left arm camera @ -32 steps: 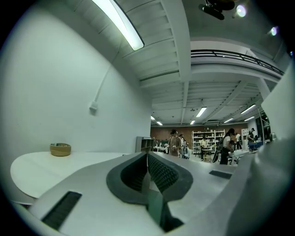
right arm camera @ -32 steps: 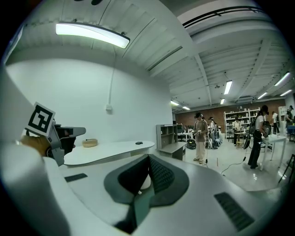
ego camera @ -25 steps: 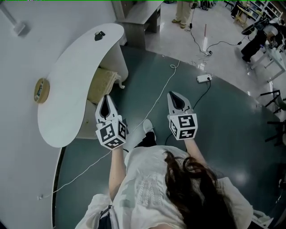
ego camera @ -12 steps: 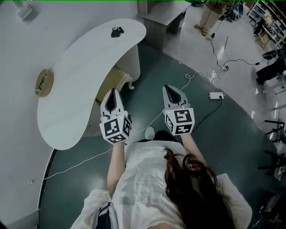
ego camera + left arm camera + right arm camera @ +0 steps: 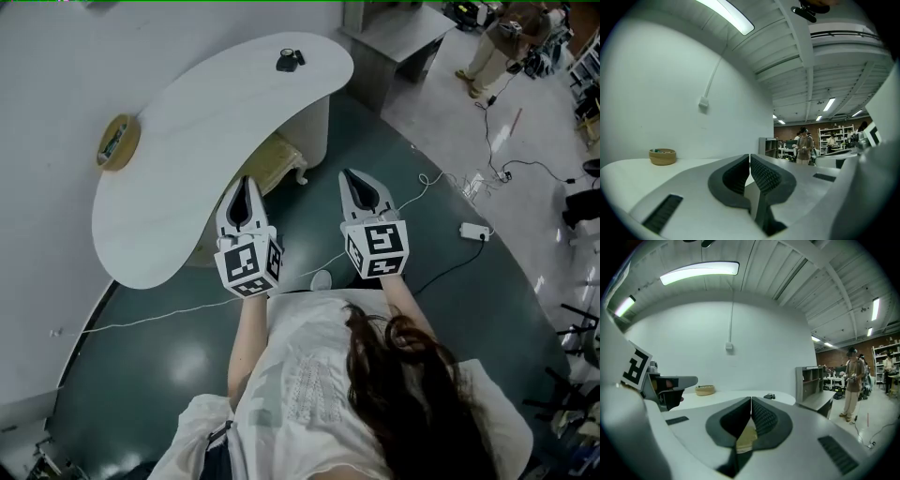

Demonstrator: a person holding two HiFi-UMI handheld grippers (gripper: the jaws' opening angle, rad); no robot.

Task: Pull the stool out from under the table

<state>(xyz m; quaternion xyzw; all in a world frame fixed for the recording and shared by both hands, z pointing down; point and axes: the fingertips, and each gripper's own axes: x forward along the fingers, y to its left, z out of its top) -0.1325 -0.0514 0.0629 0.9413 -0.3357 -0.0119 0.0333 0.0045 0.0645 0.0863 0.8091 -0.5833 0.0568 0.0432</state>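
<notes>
Although the stool (image 5: 273, 157) is mostly tucked beneath the white surface (image 5: 187, 141), its padded yellowish seat and curled pale leg (image 5: 300, 172) show. It looks rigid and fairly light (likely to slide on the floor (image 5: 450, 309)). The leg seems the firmest hold. The left hand-held gripper (image 5: 246, 181) and the right hand-held gripper (image 5: 350, 174) are both closed, empty and short of it.

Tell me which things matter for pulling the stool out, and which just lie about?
Job: cream cushioned stool under the white curved table; left gripper, right gripper, both shut, empty.
Lying about: round woven basket, small black object on the table; white cable, white power strip on the dark green floor.
</notes>
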